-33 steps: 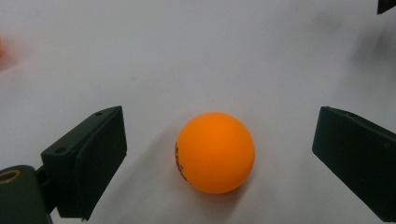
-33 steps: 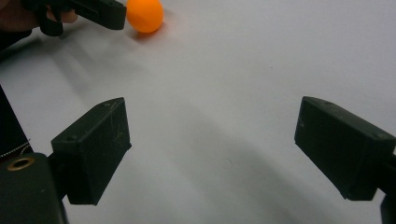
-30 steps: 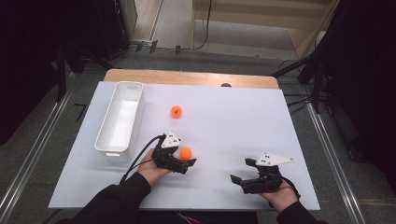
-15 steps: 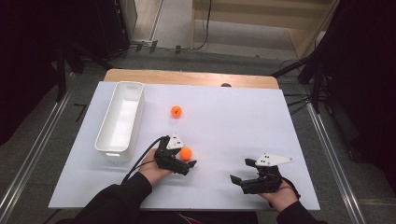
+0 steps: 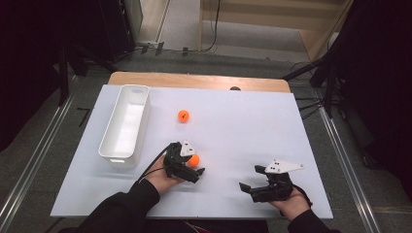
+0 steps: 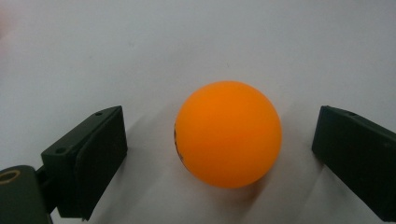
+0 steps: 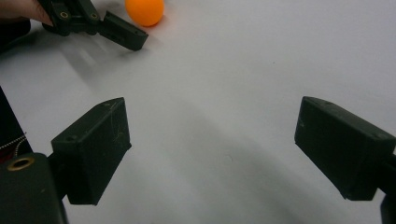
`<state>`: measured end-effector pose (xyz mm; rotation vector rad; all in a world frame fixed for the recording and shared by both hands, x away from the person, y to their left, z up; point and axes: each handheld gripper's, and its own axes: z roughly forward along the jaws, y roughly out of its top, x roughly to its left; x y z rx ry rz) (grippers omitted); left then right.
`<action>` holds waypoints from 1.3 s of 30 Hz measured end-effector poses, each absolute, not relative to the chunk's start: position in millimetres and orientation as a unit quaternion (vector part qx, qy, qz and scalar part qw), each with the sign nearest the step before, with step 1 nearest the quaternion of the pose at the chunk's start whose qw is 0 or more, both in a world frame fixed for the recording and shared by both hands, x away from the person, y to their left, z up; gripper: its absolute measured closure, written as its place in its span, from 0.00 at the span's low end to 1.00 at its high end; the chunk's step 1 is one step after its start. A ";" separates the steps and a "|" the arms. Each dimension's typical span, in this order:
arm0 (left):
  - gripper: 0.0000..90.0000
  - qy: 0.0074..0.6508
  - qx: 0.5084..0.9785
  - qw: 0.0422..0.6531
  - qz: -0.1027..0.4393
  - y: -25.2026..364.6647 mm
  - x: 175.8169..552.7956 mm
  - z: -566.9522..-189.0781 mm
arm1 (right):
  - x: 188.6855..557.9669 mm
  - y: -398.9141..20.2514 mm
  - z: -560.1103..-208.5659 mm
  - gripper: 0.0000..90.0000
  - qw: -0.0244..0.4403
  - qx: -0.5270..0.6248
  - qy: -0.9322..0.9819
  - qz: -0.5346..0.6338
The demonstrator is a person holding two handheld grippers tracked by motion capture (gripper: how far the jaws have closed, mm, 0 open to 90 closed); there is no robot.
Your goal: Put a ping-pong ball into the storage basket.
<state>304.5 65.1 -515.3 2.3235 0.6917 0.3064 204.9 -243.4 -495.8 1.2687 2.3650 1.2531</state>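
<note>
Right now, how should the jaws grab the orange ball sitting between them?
Grip the near ball across its widest middle, one jaw on each side. It is round and rests on the white table, so a pinch higher or lower would likely squirt it out. The left gripper is open with gaps both sides; just close level.

No text, label, brand, number or sign can be read anywhere. The matte orange plastic ball (image 6: 228, 134) between the jaws in the left gripper view carries a small dark printed mark low on its left side, too small and turned too far round the curve to make out.
</note>
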 end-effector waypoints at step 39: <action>0.43 0.273 0.880 0.368 0.126 69.9 297.7 -512.3 | 204.3 -240.7 -497.1 0.10 0.092 0.413 0.809 0.408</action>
